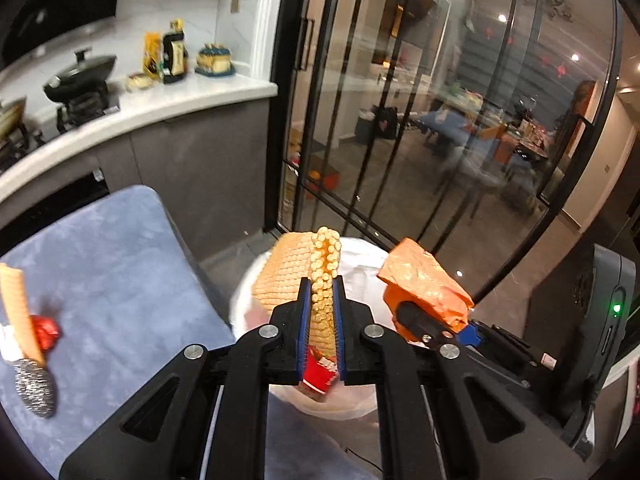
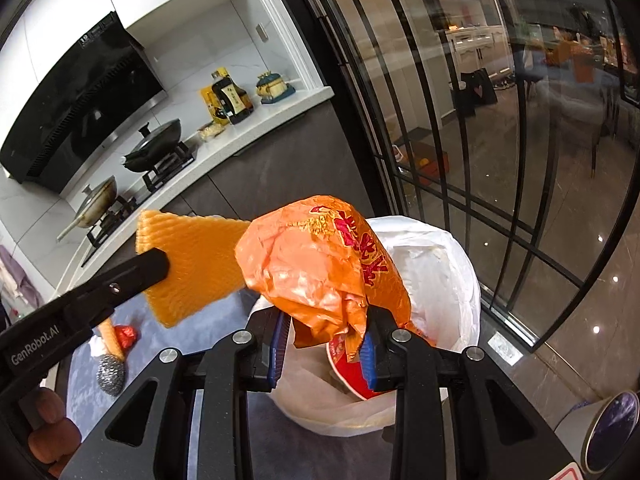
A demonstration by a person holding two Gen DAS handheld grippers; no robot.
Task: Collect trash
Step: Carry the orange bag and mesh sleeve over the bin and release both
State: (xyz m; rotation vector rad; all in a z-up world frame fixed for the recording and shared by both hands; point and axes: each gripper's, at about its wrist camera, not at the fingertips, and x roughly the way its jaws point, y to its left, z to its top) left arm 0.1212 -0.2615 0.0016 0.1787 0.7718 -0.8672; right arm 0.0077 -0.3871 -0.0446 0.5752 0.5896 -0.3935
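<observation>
My left gripper point(image 1: 320, 296) is shut on a sheet of orange foam netting point(image 1: 286, 274) and holds it above the white-lined trash bin point(image 1: 362, 404). My right gripper point(image 2: 324, 334) is shut on a crumpled orange plastic bag point(image 2: 316, 260) over the same bin point(image 2: 444, 276). A red paper cup point(image 2: 352, 376) lies inside the bin. In the left wrist view the right gripper point(image 1: 412, 316) and its bag point(image 1: 424, 280) hang to the right. In the right wrist view the left gripper point(image 2: 158, 266) and its foam sheet point(image 2: 196, 268) are at the left.
A blue-grey padded seat point(image 1: 104, 256) left of the bin carries a red wrapper point(image 1: 45, 332), a steel scourer point(image 1: 35, 386), another foam roll point(image 1: 16, 304) and white tissue. Behind are a counter point(image 1: 168, 104) with pans and bottles, and a black-framed glass door point(image 1: 400, 120). A dark appliance point(image 1: 600, 308) stands at the right.
</observation>
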